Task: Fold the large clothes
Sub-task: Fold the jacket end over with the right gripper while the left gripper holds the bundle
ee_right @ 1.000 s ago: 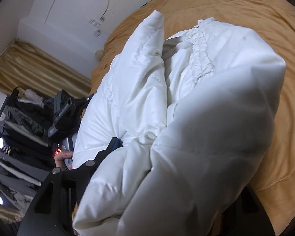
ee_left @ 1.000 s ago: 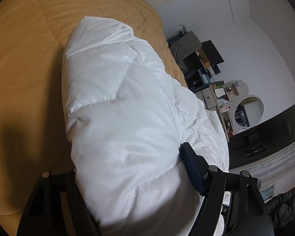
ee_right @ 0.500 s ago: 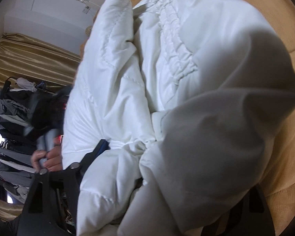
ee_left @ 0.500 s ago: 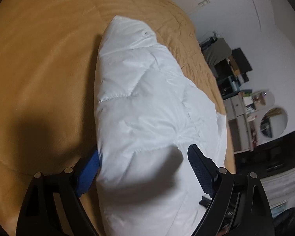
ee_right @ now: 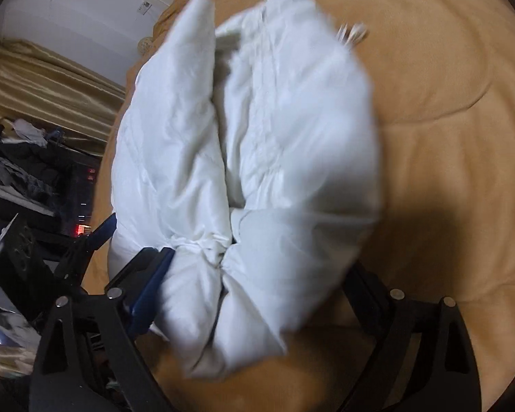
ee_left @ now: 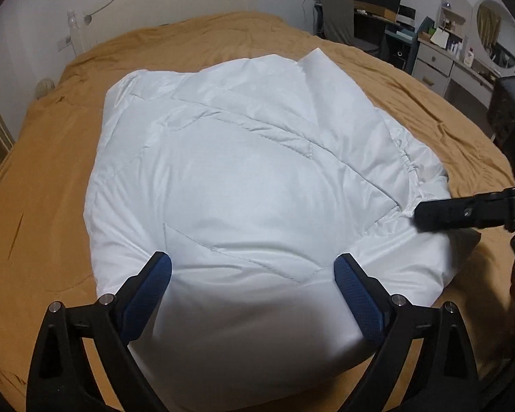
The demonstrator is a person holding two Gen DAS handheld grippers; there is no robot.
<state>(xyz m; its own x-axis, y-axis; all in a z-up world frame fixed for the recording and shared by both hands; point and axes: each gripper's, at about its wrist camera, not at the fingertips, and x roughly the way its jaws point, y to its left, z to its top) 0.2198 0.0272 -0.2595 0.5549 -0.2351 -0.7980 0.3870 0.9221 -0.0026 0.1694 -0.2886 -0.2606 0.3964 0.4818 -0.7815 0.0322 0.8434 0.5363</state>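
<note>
- White quilted down jacket (ee_left: 243, 185): lies folded into a puffy bundle on the mustard-yellow bedspread (ee_left: 51, 213), near the middle of the bed, its stitched panels facing up in the left wrist view.
- Same jacket (ee_right: 243, 158) in the right wrist view: two thick folds run side by side with a deep crease between them; a gathered, elasticated seam runs along the right-hand fold. This view is blurred.
- Left gripper (ee_left: 254, 285): its jaws are opening, the blue pads (ee_left: 147, 292) standing wide on either side of the near end of the bundle; the fabric bulges between them and neither pad visibly presses it.
- Right gripper (ee_right: 254, 285): spread wide, with the bunched near end of the jacket between its fingers; the left blue pad (ee_right: 151, 292) lies right against the fabric, while the right finger is largely hidden behind the cloth, so pressure there cannot be judged.
- Right gripper (ee_left: 470, 211) as seen from the left wrist: a dark finger reaches in from the right edge to the jacket's side.
- Background: white headboard (ee_left: 161, 7) beyond the bed; desk with drawers (ee_left: 439, 61) and oval mirror (ee_left: 498, 41) at right; gold curtain (ee_right: 44, 82) and a rack of dark clothes (ee_right: 24, 171) at left.
</note>
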